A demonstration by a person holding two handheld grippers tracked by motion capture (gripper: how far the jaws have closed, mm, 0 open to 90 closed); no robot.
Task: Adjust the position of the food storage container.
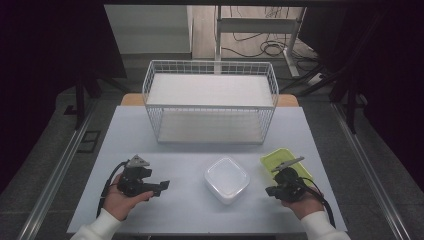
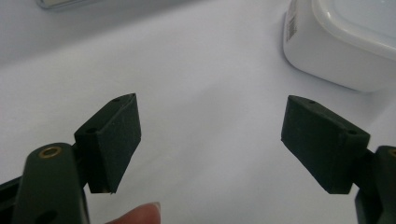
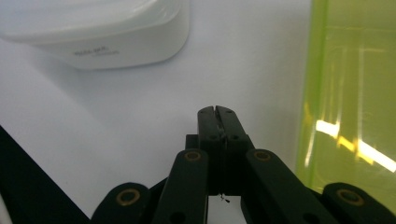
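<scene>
A white lidded container (image 1: 226, 179) sits on the pale table between my two hands; it also shows as the white container (image 2: 345, 42) and the white container (image 3: 93, 32). A yellow-green translucent box (image 1: 281, 162) lies at the right, and the yellow-green box (image 3: 355, 102) runs along the right side of the right gripper view. My left gripper (image 1: 162, 186) stands open left of the white container, nothing between its pads (image 2: 116, 140). My right gripper (image 1: 270, 191) is shut with its tips (image 3: 217, 114) pressed together, empty, just left of the green box.
A white wire basket rack (image 1: 210, 102) with two shelves stands at the back of the table. The table's front edge (image 1: 200, 232) runs by the person's sleeves. Cables lie on the floor behind the rack.
</scene>
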